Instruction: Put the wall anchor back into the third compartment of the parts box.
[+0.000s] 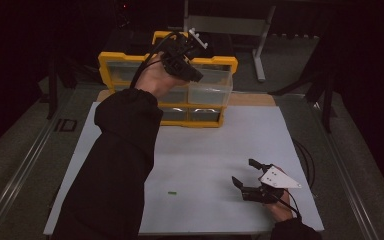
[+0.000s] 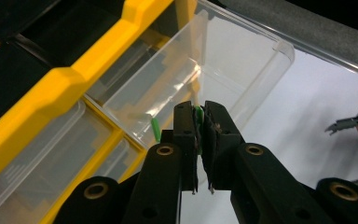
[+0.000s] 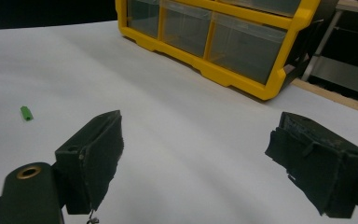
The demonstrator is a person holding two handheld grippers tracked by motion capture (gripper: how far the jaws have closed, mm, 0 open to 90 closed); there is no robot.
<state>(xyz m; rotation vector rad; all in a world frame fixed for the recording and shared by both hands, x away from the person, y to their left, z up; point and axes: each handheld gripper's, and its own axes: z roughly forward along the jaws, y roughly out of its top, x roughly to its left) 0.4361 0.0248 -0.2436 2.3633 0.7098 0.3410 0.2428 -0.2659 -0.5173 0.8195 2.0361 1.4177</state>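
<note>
1. A small green piece (image 2: 198, 115) is sitting pinched between the nearly closed jaws of the left gripper (image 2: 199, 122), above a pulled-out clear drawer (image 2: 242, 70).
2. A second green piece (image 2: 155, 129) is lying inside that drawer, just beside the jaws.
3. The drawer is sticking out of the yellow organizer (image 1: 111, 59) at the table's far edge.
4. The right gripper (image 1: 247, 175) is resting on the white table (image 1: 205, 150) with its jaws standing wide apart, gripping nothing.
5. Another green piece (image 1: 172, 193) is lying loose on the table, well apart from the organizer.
</note>
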